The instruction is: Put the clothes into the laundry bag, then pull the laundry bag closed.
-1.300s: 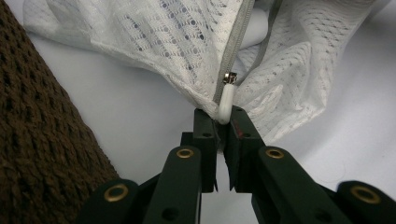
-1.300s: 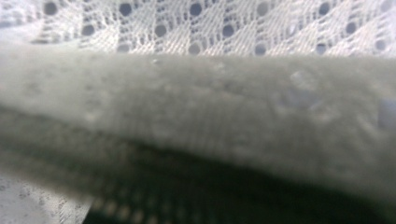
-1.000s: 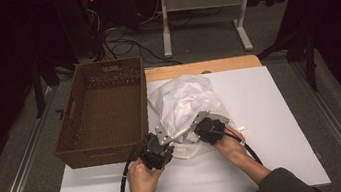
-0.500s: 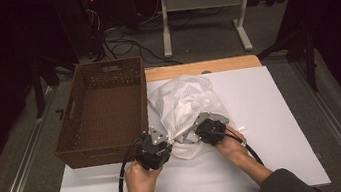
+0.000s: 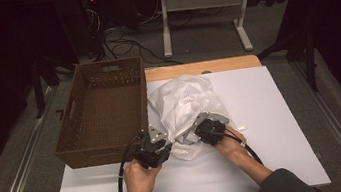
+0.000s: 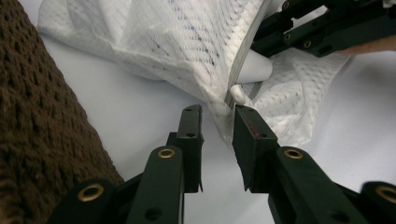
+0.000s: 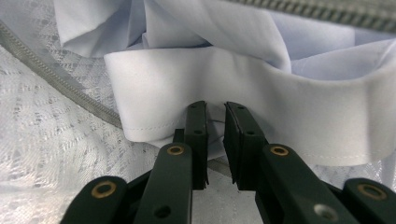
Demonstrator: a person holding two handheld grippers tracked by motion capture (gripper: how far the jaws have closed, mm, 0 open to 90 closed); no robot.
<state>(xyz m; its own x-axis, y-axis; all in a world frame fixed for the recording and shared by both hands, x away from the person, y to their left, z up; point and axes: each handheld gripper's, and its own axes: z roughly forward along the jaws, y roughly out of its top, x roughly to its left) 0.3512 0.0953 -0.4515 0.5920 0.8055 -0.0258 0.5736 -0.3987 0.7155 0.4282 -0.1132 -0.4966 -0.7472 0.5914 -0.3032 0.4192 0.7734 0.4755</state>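
Observation:
A white mesh laundry bag [image 5: 184,101] lies crumpled on the white table [image 5: 271,107], right of the basket. My left gripper [image 5: 160,132] is at the bag's near left corner. In the left gripper view my left gripper [image 6: 217,112] has jaws standing apart, having just been opening. The bag's zippered edge [image 6: 177,42] and a white zipper pull [image 6: 238,94] hang between its tips, unpinched. My right gripper [image 5: 198,126] reaches into the bag's mouth. In the right gripper view my right gripper [image 7: 215,108] is shut on a hemmed fold of pale cloth [image 7: 261,88] inside the mesh [image 7: 42,140].
A brown wicker basket [image 5: 102,110] stands empty at the table's left, its wall [image 6: 32,121] close beside my left gripper. The right gripper [image 6: 317,28] shows in the left gripper view, just beyond the bag's edge. Bare table stretches to the right and front.

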